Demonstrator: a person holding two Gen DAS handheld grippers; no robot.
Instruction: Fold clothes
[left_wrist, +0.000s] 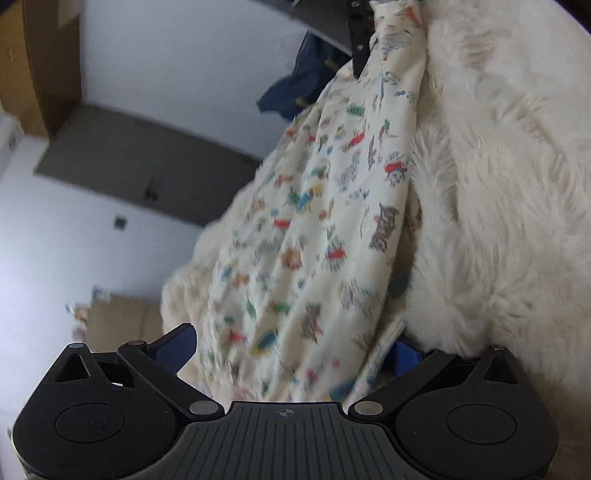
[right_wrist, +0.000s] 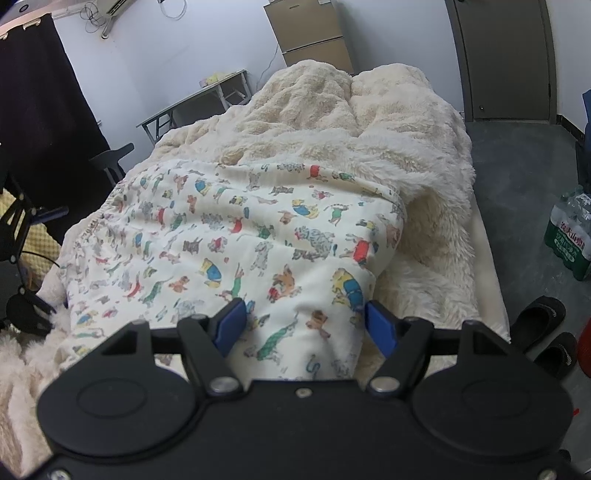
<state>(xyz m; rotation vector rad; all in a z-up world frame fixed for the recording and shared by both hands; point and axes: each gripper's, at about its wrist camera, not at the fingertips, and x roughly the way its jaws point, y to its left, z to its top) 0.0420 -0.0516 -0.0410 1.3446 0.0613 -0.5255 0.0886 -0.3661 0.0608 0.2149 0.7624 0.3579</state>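
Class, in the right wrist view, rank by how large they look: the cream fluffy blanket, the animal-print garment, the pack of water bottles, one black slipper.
1. Cream fluffy blanket
2. Animal-print garment, though it lies nearer the camera
3. Pack of water bottles and black slipper: too alike to rank.

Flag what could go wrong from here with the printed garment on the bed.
1. The right tool stands open astride a thick bunch of the cream animal-print cotton garment; closing may pinch several layers, or the fluffy cream blanket beneath.
2. The left tool is also open with cloth between its pads, and its view is blurred, so the grasp could land off the edge.
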